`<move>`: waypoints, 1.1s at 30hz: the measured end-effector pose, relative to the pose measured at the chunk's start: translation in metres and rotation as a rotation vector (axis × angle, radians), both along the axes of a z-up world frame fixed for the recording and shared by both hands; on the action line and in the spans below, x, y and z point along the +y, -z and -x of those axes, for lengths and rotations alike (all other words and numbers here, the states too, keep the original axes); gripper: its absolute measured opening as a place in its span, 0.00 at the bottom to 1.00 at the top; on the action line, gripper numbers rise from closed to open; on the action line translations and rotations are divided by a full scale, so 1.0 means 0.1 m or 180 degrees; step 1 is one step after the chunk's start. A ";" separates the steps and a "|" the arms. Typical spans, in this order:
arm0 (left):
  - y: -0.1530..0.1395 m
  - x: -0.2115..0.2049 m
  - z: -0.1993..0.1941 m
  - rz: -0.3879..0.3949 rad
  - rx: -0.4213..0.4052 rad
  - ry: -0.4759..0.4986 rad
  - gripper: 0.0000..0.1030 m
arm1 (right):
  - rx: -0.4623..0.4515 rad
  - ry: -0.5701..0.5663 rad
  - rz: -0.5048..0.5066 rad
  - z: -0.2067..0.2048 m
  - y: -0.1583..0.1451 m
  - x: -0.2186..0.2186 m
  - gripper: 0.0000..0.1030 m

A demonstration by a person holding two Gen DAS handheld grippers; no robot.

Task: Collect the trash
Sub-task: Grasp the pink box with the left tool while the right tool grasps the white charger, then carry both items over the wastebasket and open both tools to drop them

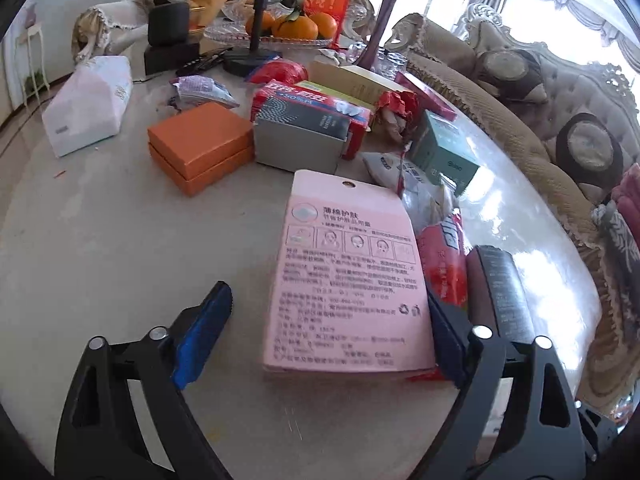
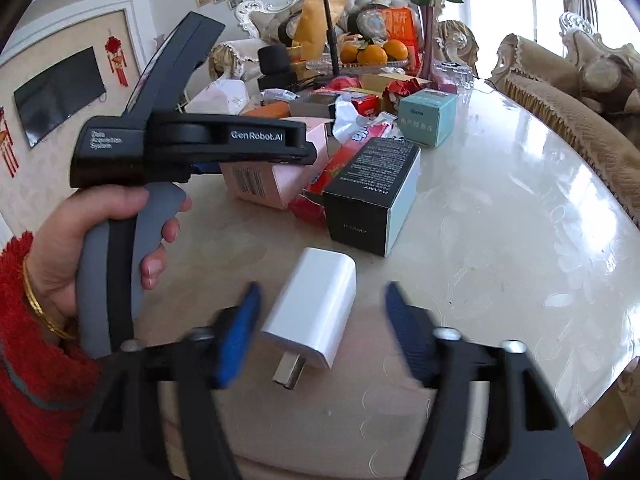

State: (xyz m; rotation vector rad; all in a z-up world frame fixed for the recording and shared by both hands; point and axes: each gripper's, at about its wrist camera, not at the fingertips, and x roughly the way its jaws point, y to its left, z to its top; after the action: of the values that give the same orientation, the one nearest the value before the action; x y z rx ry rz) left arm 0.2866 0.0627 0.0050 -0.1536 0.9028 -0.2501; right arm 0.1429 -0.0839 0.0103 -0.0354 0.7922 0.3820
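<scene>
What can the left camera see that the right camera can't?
Only the left wrist view shows the orange box's whole top and the pink box's printed face between open fingers. Only the right wrist view shows the white charger between the right gripper's open fingers, the hand holding the left gripper, and a TV. Both show the oranges, the teal box and the table.

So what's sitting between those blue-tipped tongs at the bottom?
In the right wrist view, a white charger plug lies on the table between the open right tongs, touching neither tip.
</scene>
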 end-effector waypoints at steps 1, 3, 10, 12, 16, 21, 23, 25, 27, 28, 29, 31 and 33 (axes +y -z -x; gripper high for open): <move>-0.01 -0.01 0.00 0.0010 -0.0009 0.0033 0.67 | -0.0004 -0.0029 0.0035 0.01 0.01 0.01 0.35; 0.00 -0.01 0.00 -0.0012 -0.0019 0.0045 0.67 | -0.0027 -0.0092 0.0061 0.02 0.01 0.02 0.32; -0.16 0.11 0.17 0.0159 -0.0116 -0.0112 0.66 | 0.0117 -0.0174 -0.0338 0.05 -0.07 -0.18 0.29; -0.34 0.15 0.40 0.0145 -0.0287 -0.0092 0.66 | 0.0091 -0.0220 -0.0449 0.12 -0.17 -0.26 0.29; -0.66 0.17 1.24 0.0127 -0.0568 0.0075 0.66 | 0.0132 -0.0444 -0.0649 0.46 -0.35 -0.50 0.29; -0.59 0.05 2.50 0.0160 -0.0483 0.0433 0.66 | 0.0311 -0.0668 -0.0767 1.10 -0.34 -0.74 0.29; -0.40 -0.03 2.84 0.0256 -0.0265 0.0515 0.66 | 0.0553 -0.0680 -0.0724 1.33 -0.17 -0.78 0.29; -0.11 -0.12 3.11 0.0352 0.0025 0.0613 0.66 | 0.0842 -0.0625 -0.0648 1.48 0.10 -0.81 0.29; 0.33 -0.27 3.27 0.0337 0.0405 0.0663 0.66 | 0.1113 -0.0541 -0.0566 1.54 0.41 -0.82 0.29; 0.49 -0.31 3.29 0.0287 0.0515 0.0662 0.66 | 0.1235 -0.0520 -0.0484 1.56 0.60 -0.80 0.29; 0.67 -0.36 3.29 0.0230 0.0607 0.0660 0.66 | 0.1318 -0.0491 -0.0372 1.57 0.76 -0.78 0.29; 1.04 -0.47 3.25 0.0068 0.0859 0.0650 0.66 | 0.1474 -0.0446 -0.0142 1.55 1.09 -0.70 0.29; 1.41 -0.53 3.15 -0.0047 0.1074 0.0608 0.66 | 0.1602 -0.0440 -0.0029 1.50 1.34 -0.63 0.29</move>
State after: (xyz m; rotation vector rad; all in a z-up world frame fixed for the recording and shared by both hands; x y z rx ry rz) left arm -0.0282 0.0097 -0.1361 -0.0968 1.2566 -0.4027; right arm -0.0076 -0.1471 -0.1233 0.0157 1.2893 0.5353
